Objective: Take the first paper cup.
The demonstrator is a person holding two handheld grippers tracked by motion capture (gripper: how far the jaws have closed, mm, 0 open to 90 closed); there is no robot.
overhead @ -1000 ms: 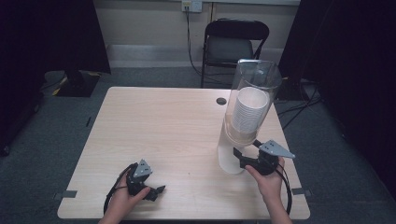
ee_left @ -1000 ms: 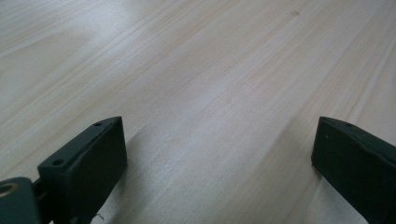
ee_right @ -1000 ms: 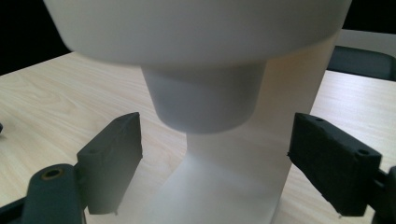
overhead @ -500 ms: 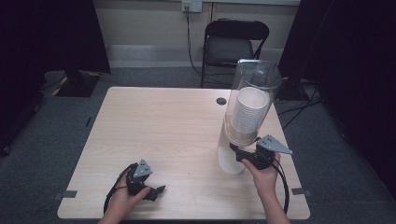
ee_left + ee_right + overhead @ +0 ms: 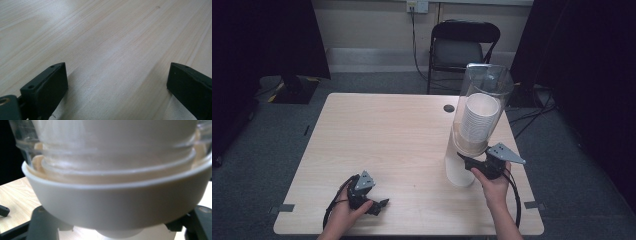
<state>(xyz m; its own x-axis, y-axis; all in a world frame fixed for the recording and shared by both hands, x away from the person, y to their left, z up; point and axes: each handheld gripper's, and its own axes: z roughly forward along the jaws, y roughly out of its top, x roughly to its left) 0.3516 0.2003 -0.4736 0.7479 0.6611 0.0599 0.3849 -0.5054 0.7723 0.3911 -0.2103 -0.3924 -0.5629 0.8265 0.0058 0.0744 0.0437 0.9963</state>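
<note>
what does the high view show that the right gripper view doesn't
High view: the whole table, a black chair behind it, the left gripper resting open on the wood, and the stack of cups seen from above.

Right gripper view: a close look at the dispenser's cream collar, with the right gripper jaws, which have just been closing, at either side beneath it.

Both: the clear cup dispenser and light wood tabletop.

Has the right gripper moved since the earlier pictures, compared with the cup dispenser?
Yes. The right gripper has moved left, toward the cup dispenser, and now reaches under its base. Its jaws have just been closing around the lowest cup.
</note>
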